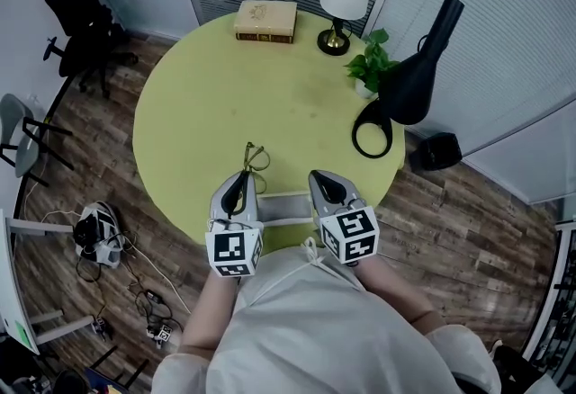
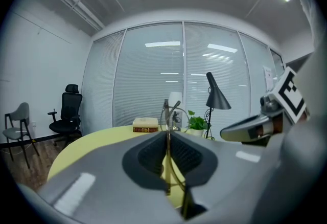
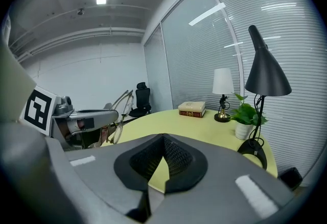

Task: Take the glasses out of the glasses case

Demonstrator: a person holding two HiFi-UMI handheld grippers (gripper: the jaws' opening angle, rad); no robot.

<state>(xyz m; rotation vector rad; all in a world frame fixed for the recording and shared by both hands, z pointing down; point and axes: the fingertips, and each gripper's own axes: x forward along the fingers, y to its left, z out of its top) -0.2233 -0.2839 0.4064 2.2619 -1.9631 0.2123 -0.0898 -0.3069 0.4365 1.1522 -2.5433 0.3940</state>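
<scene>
Fingers of the left gripper (image 1: 245,174), above the near edge of the round yellow table (image 1: 189,104), are pinched shut on a thin gold part of the glasses (image 1: 256,155), seemingly a side arm. The glasses are held clear of the table and jut past the fingertips. Their long axis seems to run from the near edge toward the far edge, lenses leading and nearly upright. Just right, between the grippers, lies a pale shape, probably the glasses case (image 1: 286,206). The right gripper (image 1: 322,176) hovers beside it, fingers closed together on nothing. The removal looks essentially done. The next move likely calls for laying the glasses gently on bare table, then easing the fingers apart.
</scene>
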